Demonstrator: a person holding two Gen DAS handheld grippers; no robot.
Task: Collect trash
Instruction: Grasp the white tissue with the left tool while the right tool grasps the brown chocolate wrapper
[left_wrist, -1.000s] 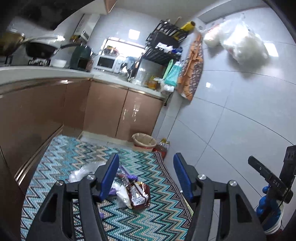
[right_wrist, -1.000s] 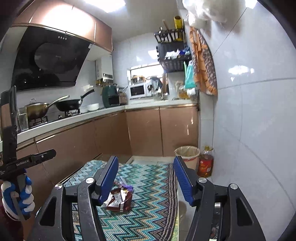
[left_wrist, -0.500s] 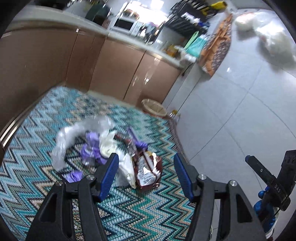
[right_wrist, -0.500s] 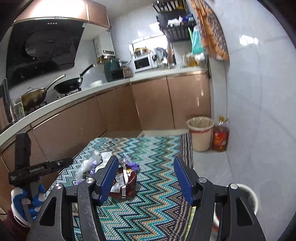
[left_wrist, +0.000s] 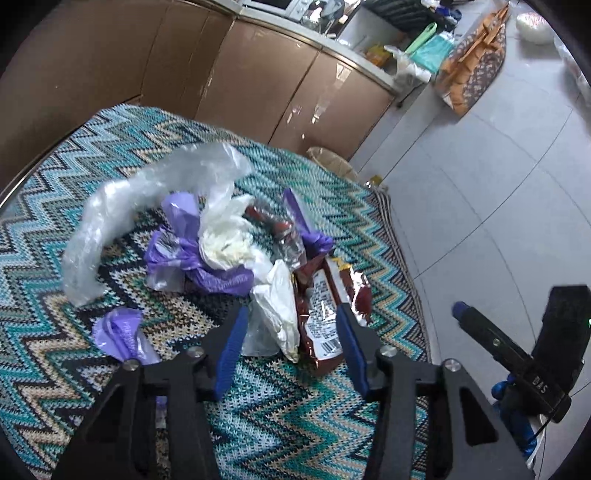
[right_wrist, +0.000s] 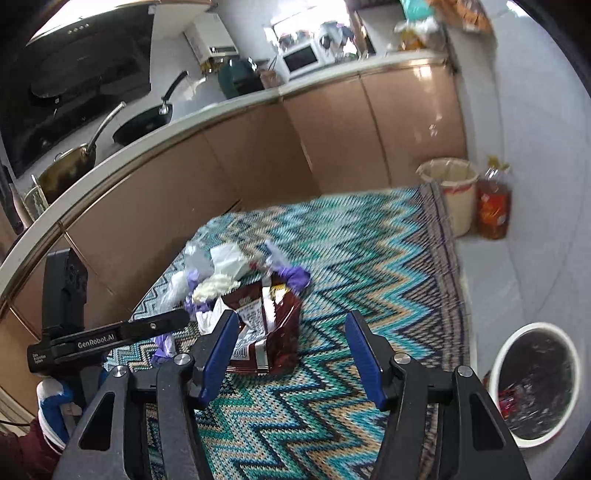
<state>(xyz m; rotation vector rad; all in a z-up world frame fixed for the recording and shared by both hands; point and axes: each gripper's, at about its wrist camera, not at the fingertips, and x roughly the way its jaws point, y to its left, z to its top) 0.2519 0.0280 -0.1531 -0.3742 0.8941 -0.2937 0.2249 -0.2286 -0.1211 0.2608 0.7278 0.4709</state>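
A pile of trash lies on a zigzag rug (left_wrist: 258, 417): a dark red snack wrapper (left_wrist: 325, 317), white crumpled plastic (left_wrist: 277, 314), purple bags (left_wrist: 207, 266) and a clear plastic sheet (left_wrist: 122, 206). My left gripper (left_wrist: 290, 343) is open and empty, low over the near edge of the pile, its fingers either side of the white plastic and the red wrapper. My right gripper (right_wrist: 291, 350) is open and empty, above the rug, with the red wrapper (right_wrist: 269, 325) just ahead of its left finger. A white bin with a black liner (right_wrist: 532, 384) stands at the lower right of the right wrist view.
Brown kitchen cabinets (right_wrist: 258, 155) run along the rug's far side. A beige bin (right_wrist: 450, 188) and an oil bottle (right_wrist: 493, 203) stand in the far corner by the white tiled wall. A small purple scrap (left_wrist: 122, 332) lies apart, left of the pile.
Both grippers have tilted down and moved closer to the pile. The left one now straddles the pile's near edge. The black-lined bin has come into the right view.
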